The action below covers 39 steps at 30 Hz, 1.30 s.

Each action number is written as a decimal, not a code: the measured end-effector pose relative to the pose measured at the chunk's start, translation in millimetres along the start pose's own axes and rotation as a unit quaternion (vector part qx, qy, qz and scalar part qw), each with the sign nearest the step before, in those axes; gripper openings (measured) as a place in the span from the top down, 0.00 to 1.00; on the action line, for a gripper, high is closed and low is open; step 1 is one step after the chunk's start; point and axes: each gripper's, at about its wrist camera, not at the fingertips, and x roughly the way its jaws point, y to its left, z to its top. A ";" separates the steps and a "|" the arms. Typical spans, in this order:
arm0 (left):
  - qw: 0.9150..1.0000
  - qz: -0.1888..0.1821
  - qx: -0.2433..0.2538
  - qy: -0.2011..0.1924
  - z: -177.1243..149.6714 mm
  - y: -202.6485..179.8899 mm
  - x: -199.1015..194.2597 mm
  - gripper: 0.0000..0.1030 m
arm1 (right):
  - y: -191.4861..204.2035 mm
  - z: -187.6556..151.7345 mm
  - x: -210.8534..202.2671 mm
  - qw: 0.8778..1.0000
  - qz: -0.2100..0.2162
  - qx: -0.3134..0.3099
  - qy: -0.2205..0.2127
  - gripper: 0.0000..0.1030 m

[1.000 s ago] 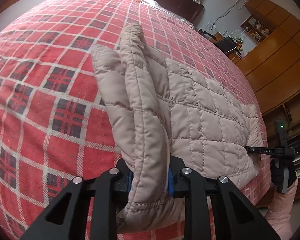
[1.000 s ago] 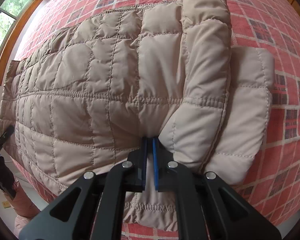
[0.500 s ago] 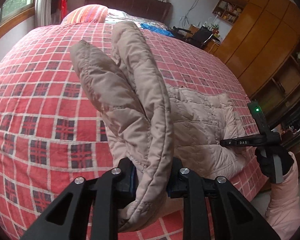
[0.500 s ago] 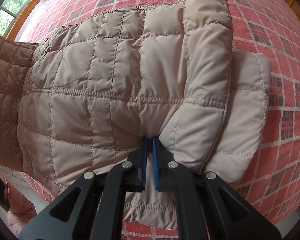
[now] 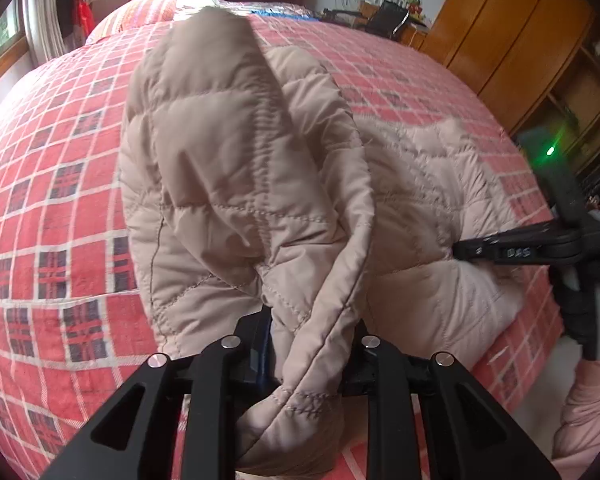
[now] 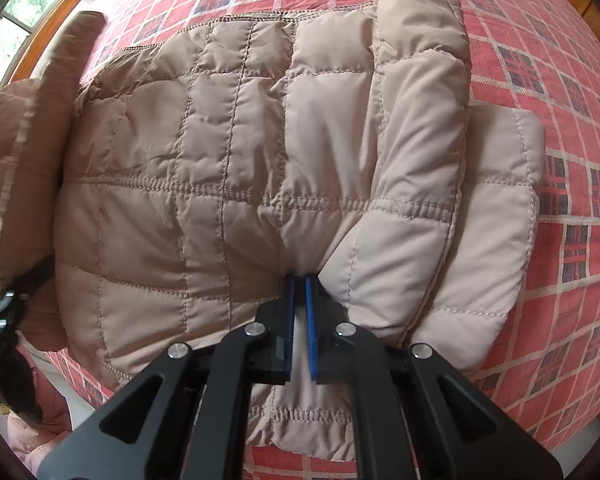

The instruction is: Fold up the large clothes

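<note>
My left gripper (image 5: 306, 344) pinches one end of the puffy jacket (image 6: 260, 152) up off the bed (image 5: 60, 200); my right gripper (image 6: 300, 320) pinches the other end down. The slippery cloth might slide out and flop crooked.

Your left gripper (image 5: 308, 344), at the bottom centre of its frame, has a jacket (image 5: 252, 184) fold between its jaws, raised over the bed (image 5: 60, 208). The rest lies on the bed at centre right, where your right gripper (image 5: 512, 250) meets it. A cabinet (image 5: 500, 28) fills the upper right.
</note>
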 end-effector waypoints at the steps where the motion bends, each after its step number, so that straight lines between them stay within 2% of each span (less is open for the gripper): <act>1: 1.000 0.007 0.006 0.001 -1.2 -2.9 5.3 0.77 | 0.1 0.0 -0.3 1.000 0.000 0.000 -0.001 0.96; 5: 0.999 0.032 0.027 -0.010 -7.5 -13.2 13.4 0.75 | 2.0 -1.7 -1.0 1.000 -0.001 -0.001 -0.005 0.96; 8: 0.999 0.029 0.031 -0.018 -12.1 -15.1 10.5 0.71 | 1.5 -2.6 -1.0 1.000 0.000 0.000 -0.004 0.96; 10: 0.999 -0.009 0.034 -0.018 -11.6 -12.4 -2.1 0.48 | 2.0 -3.4 -0.6 1.000 0.001 0.000 -0.004 0.96; 15: 0.996 -0.086 0.013 -0.037 -7.7 2.6 -43.4 0.46 | -0.7 -3.2 -1.1 1.000 0.007 0.001 -0.002 0.96; 17: 0.990 -0.136 -0.018 -0.042 -7.7 20.2 -60.1 0.46 | -2.2 -1.7 -1.4 1.000 0.005 0.000 -0.002 0.96; 20: 0.978 -0.190 -0.061 -0.064 -8.3 50.6 -85.7 0.46 | -2.3 -1.4 -1.4 1.000 0.005 0.000 -0.001 0.95; 21: 0.977 -0.186 -0.073 -0.077 -6.7 59.6 -94.9 0.46 | -2.9 -1.6 -1.7 1.000 0.006 0.001 0.000 0.95; 24: 0.979 -0.123 -0.106 -0.122 -9.0 91.1 -115.8 0.45 | -3.6 0.4 -2.9 1.000 0.005 0.002 0.003 0.95; 26: 0.982 -0.067 -0.129 -0.124 -12.0 112.3 -113.8 0.45 | -1.5 1.7 -5.9 1.000 0.000 -0.001 0.001 0.94; 28: 0.984 -0.031 -0.135 -0.109 -15.0 129.7 -103.9 0.45 | 3.3 1.9 -13.3 1.000 0.000 0.001 -0.005 0.91; 31: 0.986 -0.008 -0.151 -0.064 -19.5 149.8 -82.6 0.46 | 18.5 1.0 -26.3 1.000 0.021 -0.007 -0.013 0.91; 35: 0.989 -0.011 -0.147 -0.031 -22.3 149.9 -59.1 0.46 | 55.6 -2.5 -47.9 0.998 0.052 -0.037 -0.024 0.89; 37: 0.990 0.000 -0.142 -0.024 -21.6 142.5 -50.5 0.46 | 73.2 -4.0 -58.5 0.996 0.076 -0.044 -0.026 0.83; 39: 0.990 0.000 -0.140 -0.020 -20.4 139.1 -48.0 0.46 | 95.2 -4.7 -70.7 0.994 0.089 -0.058 -0.033 0.70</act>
